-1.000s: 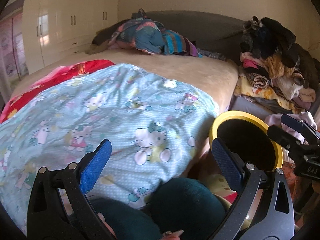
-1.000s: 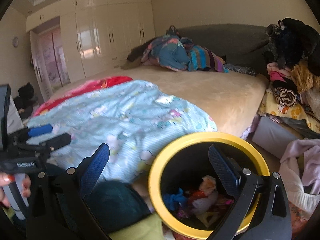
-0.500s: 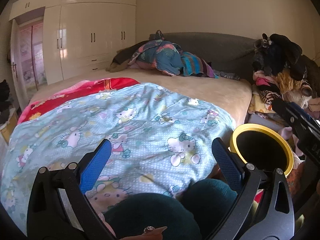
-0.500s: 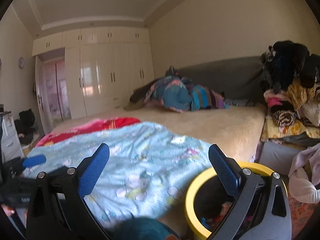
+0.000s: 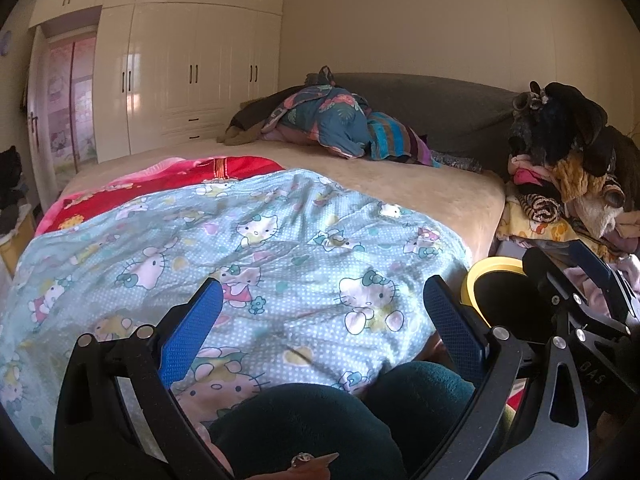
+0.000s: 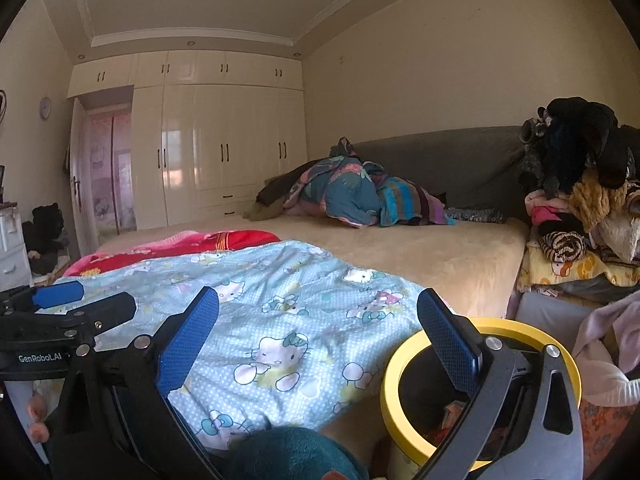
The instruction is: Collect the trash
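A black trash bin with a yellow rim (image 6: pixel 400 364) stands on the floor beside the bed at the lower right; some colourful trash shows inside it. It also shows in the left wrist view (image 5: pixel 486 270), partly behind the right gripper. My left gripper (image 5: pixel 322 322) is open and empty, held over the blue Hello Kitty blanket (image 5: pixel 260 248). My right gripper (image 6: pixel 318 330) is open and empty, its right finger (image 6: pixel 446 340) in front of the bin's rim. No loose trash shows on the bed.
The bed (image 6: pixel 420 248) has a red blanket (image 6: pixel 224 240) and a heap of bedding (image 6: pixel 352 196) at the grey headboard. A pile of clothes and soft toys (image 6: pixel 580 200) stands at the right. White wardrobes (image 6: pixel 224 152) line the far wall. My knees in teal trousers (image 5: pixel 320 420) fill the foreground.
Both grippers have tilted upward and pulled back, so the bin dropped lower and to the right in both views. Both stayed open and empty.
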The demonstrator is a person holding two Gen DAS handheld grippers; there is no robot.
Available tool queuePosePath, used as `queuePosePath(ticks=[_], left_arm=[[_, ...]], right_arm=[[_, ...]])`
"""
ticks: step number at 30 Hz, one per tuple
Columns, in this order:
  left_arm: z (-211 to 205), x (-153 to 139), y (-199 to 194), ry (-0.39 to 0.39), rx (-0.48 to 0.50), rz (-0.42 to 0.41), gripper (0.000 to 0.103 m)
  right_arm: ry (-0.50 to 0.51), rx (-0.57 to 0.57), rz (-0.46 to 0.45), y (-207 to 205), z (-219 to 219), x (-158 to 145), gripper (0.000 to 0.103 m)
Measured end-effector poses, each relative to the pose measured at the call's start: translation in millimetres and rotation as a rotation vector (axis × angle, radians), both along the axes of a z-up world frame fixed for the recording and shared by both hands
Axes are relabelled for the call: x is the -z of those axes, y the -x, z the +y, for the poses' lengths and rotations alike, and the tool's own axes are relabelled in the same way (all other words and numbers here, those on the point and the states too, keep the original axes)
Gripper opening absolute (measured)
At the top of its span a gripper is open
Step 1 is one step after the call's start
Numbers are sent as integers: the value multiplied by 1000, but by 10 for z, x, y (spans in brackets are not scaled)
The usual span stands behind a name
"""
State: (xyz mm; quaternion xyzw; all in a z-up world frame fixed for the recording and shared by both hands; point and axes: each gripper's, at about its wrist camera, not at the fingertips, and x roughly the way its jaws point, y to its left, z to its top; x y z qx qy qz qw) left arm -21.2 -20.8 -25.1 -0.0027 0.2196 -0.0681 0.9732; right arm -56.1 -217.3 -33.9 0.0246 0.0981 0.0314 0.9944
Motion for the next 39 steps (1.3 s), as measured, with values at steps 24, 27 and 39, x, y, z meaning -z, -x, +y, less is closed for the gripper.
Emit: queuePosePath(ticks=[24,27,39], left_arm=[[-51,7,7,-15,10,-8,92],[-59,13,6,-16,9,-8,92],[-59,10,7,-16,8,-8,92]], right_arm=[[-11,29,0,37,-63,11,97],[-15,35,3,29,-73,11,97],[-14,33,4,28,-77,11,97]])
